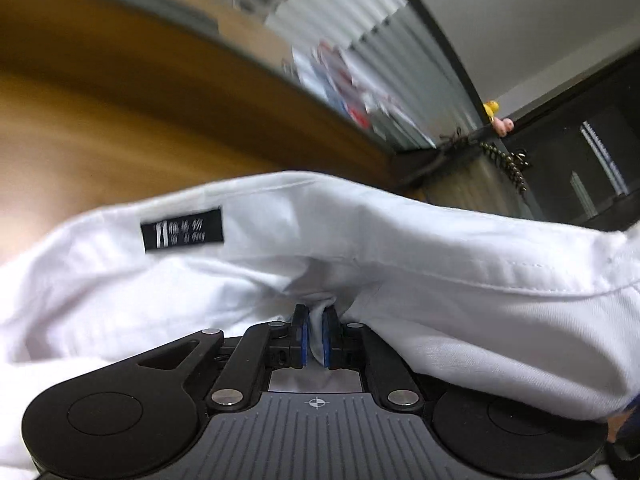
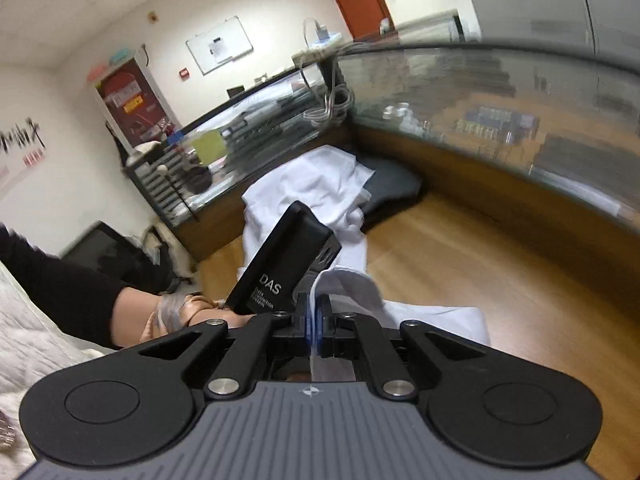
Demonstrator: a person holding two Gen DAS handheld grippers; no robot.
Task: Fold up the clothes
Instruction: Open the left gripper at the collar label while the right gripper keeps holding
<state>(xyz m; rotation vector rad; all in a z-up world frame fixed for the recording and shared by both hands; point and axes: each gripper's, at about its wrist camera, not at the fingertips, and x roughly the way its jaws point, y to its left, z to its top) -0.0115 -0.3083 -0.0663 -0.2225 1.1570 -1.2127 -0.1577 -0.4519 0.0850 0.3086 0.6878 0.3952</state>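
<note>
Left gripper (image 1: 315, 334) is clenched on a fold of the white shirt (image 1: 440, 280), label (image 1: 182, 229) at 10 o'clock. Right gripper (image 2: 314, 324) is clenched on the shirt's edge above the wooden table (image 2: 500, 280).

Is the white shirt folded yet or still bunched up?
Bunched, not folded. The shirt trails rumpled across the wooden table, with the left gripper and right gripper each pinching its cloth.

Bare wooden desk (image 2: 480, 280) lies open right of the white shirt (image 2: 312, 184); glass partition (image 2: 500, 112) walls it behind.
</note>
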